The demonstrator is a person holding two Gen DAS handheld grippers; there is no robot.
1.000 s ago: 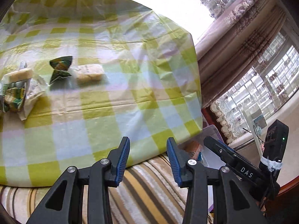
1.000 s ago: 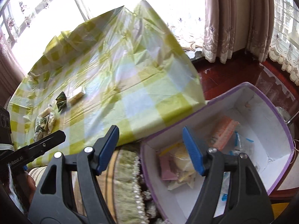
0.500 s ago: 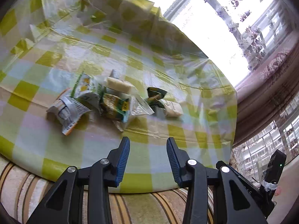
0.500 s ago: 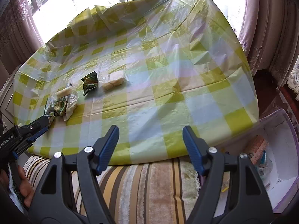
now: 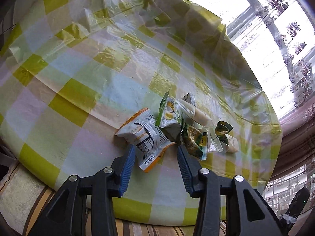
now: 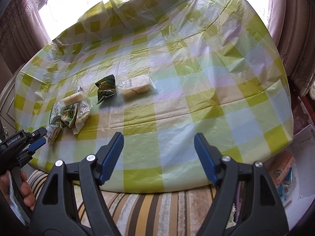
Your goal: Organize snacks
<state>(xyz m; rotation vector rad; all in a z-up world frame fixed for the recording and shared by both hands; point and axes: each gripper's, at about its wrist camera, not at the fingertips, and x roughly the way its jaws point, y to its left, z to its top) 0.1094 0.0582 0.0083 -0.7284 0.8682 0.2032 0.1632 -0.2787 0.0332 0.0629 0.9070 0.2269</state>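
Both grippers' fingers apart — left gripper point(image 6: 40, 136) body reads "GenRobot.AI"; snack packets' point(image 5: 146, 135) print illegible.

Round table under a green-checked plastic cloth point(image 6: 177, 102), snack packets point(image 5: 145, 135) clustered on it, pale bar point(image 6: 135, 87) apart.

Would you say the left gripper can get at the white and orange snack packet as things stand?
Probably yes. The left gripper is open, with the white and orange packet lying flat on the tablecloth right between its fingertips. Nothing blocks it, though the green packet touches its far side.
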